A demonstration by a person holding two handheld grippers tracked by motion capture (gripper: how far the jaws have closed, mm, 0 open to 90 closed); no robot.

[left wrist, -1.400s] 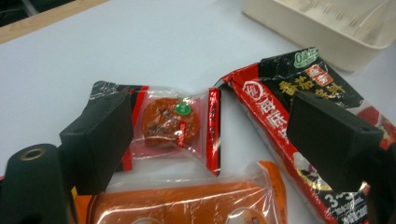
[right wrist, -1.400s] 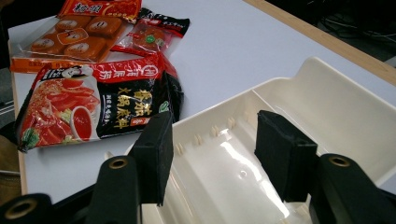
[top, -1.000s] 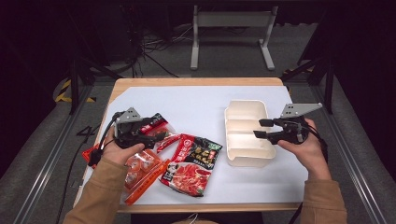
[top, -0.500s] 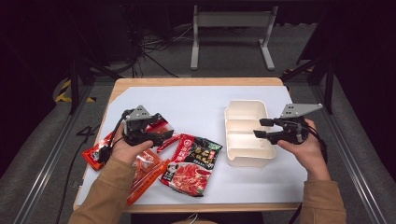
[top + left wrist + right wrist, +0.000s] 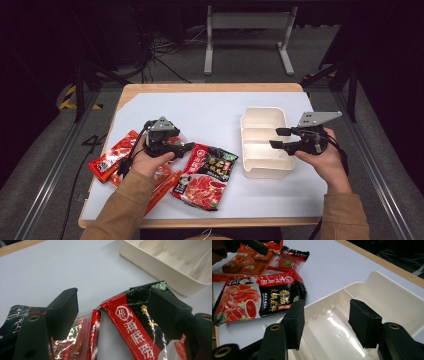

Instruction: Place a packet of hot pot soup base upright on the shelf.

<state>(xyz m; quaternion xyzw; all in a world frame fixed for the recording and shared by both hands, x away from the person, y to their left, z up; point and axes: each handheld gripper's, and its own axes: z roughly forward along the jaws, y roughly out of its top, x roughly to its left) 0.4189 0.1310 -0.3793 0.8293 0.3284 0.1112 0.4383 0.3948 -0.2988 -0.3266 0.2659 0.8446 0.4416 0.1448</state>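
My left gripper [image 5: 184, 147] is open and hovers low over a pile of snack packets. In the left gripper view its jaws [image 5: 113, 293] stand wide apart over a small clear packet [image 5: 77, 340] and the top corner of a large red and black packet [image 5: 135, 322]. That large packet [image 5: 205, 175] lies flat just left of a cream divided tray [image 5: 260, 112]. My right gripper [image 5: 275, 138] is open over the tray's right rim, jaws pointing left. In the right gripper view the jaws [image 5: 327, 306] look down into the tray [image 5: 387, 290], with nothing between them.
A red packet [image 5: 112, 155] lies at the far left of the white sheet. An orange packet [image 5: 162, 187] is partly under the left forearm and also appears as the orange packet [image 5: 244, 263]. The wooden table edge [image 5: 210, 87] runs along the back.
My left gripper has drifted a little to the right, toward the large red and black packet. The right gripper and the tray have stayed put.
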